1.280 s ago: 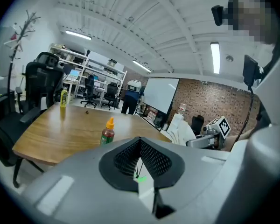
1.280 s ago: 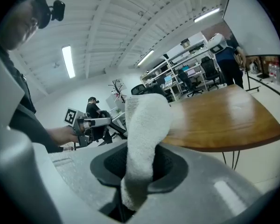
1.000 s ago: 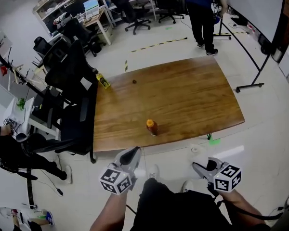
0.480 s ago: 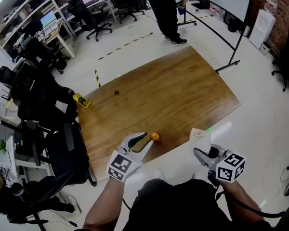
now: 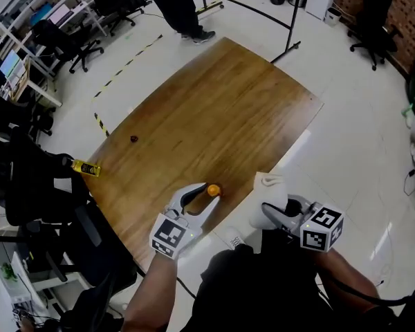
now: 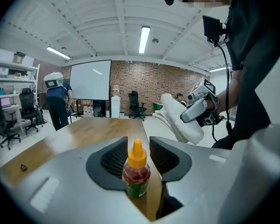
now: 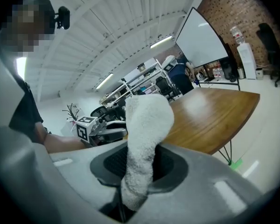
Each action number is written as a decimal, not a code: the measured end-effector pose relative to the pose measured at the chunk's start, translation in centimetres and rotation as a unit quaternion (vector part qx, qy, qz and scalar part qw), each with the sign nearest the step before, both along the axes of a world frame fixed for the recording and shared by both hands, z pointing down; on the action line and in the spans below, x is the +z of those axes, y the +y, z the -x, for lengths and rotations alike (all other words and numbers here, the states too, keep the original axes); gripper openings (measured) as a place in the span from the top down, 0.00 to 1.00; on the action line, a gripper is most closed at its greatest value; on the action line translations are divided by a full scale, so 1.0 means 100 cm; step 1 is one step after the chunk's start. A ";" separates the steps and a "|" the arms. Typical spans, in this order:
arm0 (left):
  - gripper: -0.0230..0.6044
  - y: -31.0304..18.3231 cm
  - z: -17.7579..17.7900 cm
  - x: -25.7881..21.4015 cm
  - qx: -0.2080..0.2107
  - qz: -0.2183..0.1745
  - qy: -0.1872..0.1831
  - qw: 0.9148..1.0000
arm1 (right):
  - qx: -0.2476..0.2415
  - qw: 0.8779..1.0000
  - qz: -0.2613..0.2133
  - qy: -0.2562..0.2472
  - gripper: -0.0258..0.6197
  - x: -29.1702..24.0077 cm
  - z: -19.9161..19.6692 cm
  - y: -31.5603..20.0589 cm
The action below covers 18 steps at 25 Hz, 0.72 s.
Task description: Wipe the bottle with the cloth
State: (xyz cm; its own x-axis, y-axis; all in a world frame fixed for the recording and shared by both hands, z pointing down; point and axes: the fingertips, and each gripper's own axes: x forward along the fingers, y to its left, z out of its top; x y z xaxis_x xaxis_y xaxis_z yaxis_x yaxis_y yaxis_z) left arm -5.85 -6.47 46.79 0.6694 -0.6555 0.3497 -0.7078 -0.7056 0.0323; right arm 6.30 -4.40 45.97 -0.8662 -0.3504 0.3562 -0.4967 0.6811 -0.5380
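Jaws of the left gripper point(image 5: 201, 200) are opening around the bottle point(image 6: 136, 169), small and clear, with a conical orange cap, red contents and a green label. It stands upright at the near edge of the smooth wooden table point(image 5: 214, 109), and the ribbed black pads stand clear of it. The right gripper point(image 5: 272, 210) is clamped on the cloth point(image 7: 144, 139), a fluffy white terry fold held off the table's edge, near the bottle.
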 end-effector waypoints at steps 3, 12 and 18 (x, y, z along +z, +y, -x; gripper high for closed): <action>0.72 -0.001 -0.006 0.005 0.009 0.003 -0.005 1.000 | 0.000 1.000 0.005 -0.006 0.84 0.005 0.003 0.001; 0.66 -0.004 -0.008 0.028 0.018 0.013 -0.025 0.999 | -0.024 0.999 0.017 -0.027 0.84 0.027 0.025 -0.001; 0.70 -0.007 -0.009 0.024 0.021 0.005 0.009 1.000 | -0.010 0.995 0.058 -0.083 0.84 0.050 0.050 -0.004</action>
